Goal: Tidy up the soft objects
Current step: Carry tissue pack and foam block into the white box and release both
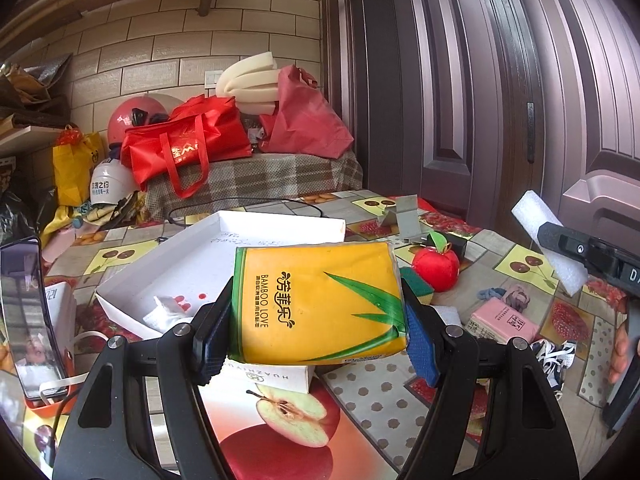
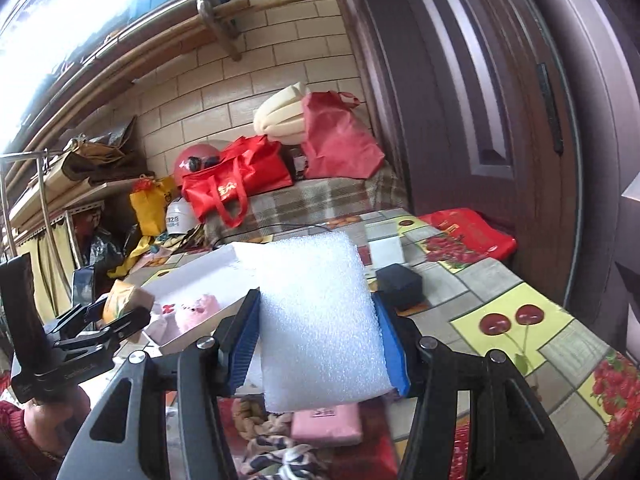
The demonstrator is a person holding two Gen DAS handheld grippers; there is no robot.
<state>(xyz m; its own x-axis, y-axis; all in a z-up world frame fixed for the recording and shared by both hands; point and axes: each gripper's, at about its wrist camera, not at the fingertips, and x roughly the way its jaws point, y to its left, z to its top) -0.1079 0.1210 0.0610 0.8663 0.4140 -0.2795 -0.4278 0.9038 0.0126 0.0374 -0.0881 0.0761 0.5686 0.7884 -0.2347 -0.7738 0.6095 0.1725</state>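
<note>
tongs both loaded: left tongs [image 1: 316,332] clamp yellow tissue pack [image 1: 320,304], right tongs [image 2: 316,340] pinch white foam block [image 2: 320,316]. white tray [image 1: 192,256] at 10 o'clock; lower each in gently.

The tabletop [image 1: 372,396] is crowded on the near side. A white tray [image 1: 208,256] takes up the left-centre; its open floor has room, though small soft items lie at its near corner. The left tool [image 1: 316,334], carrying a yellow tissue pack [image 1: 320,300], stands just in front of the tray's near rim. To the right, passage is obstructed by a plush apple [image 1: 436,266], a sponge [image 1: 418,288], a pink pack [image 1: 504,324] and scrunchies [image 1: 516,296], lying close together. A metal stand [image 1: 404,216] and black box [image 2: 400,286] block the far centre. The right tool [image 2: 316,344], filled by a foam block [image 2: 320,320], stands above the pink pack. The tabletop's far right, by the door [image 2: 500,100], lies open.
</note>
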